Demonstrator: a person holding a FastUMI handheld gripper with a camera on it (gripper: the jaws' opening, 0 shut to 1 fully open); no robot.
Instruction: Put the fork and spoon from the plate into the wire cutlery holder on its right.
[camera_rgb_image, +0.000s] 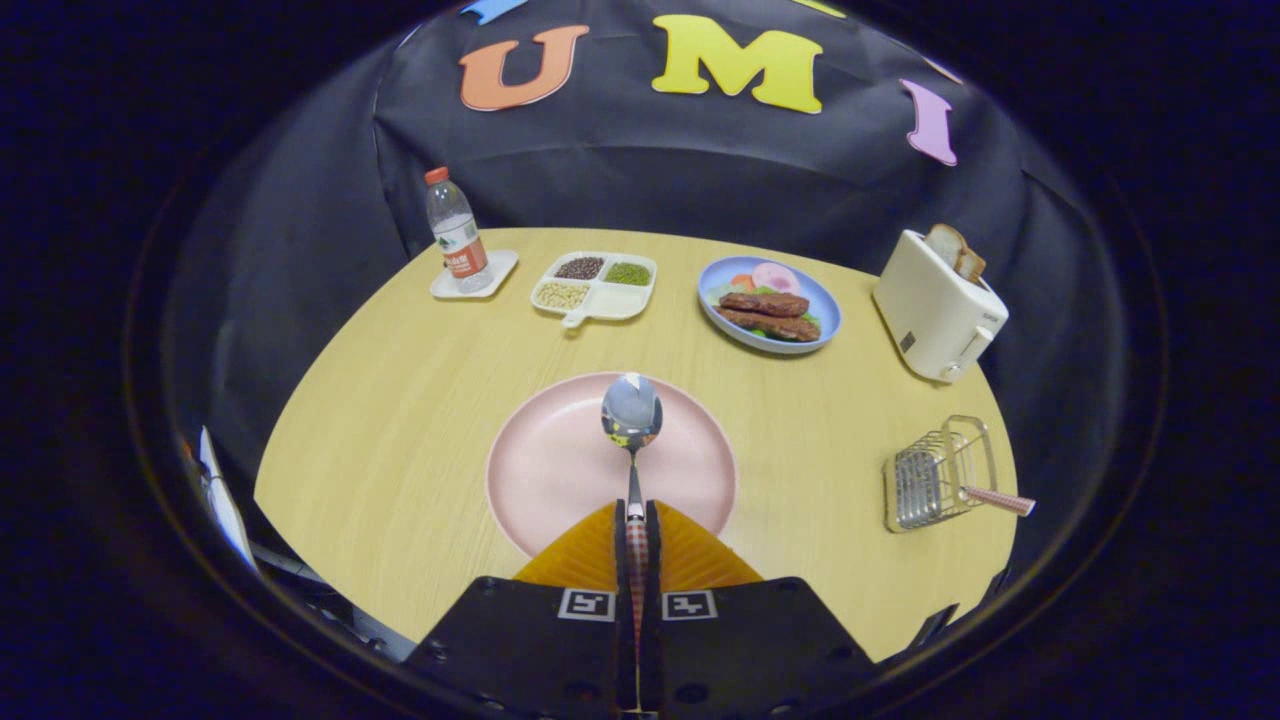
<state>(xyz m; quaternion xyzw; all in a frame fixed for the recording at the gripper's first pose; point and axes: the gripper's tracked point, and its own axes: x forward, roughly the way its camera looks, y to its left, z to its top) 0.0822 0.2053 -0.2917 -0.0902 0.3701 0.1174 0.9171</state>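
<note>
My gripper (637, 512) is shut on the spoon's checked handle, both orange fingers (585, 560) pressing it. The spoon (631, 412) points straight ahead, its shiny bowl raised over the pink plate (560, 470), which lies just beyond the fingers. To the right of the plate, near the table's right edge, stands the wire cutlery holder (935, 475). A fork sits in it, with its checked handle (1000, 499) sticking out to the right.
At the back of the round wooden table (400, 400) are a water bottle (456, 233) on a small white tray, a white divided dish of beans (596, 283), and a blue plate of food (770, 303). A white toaster (938, 305) with bread stands back right.
</note>
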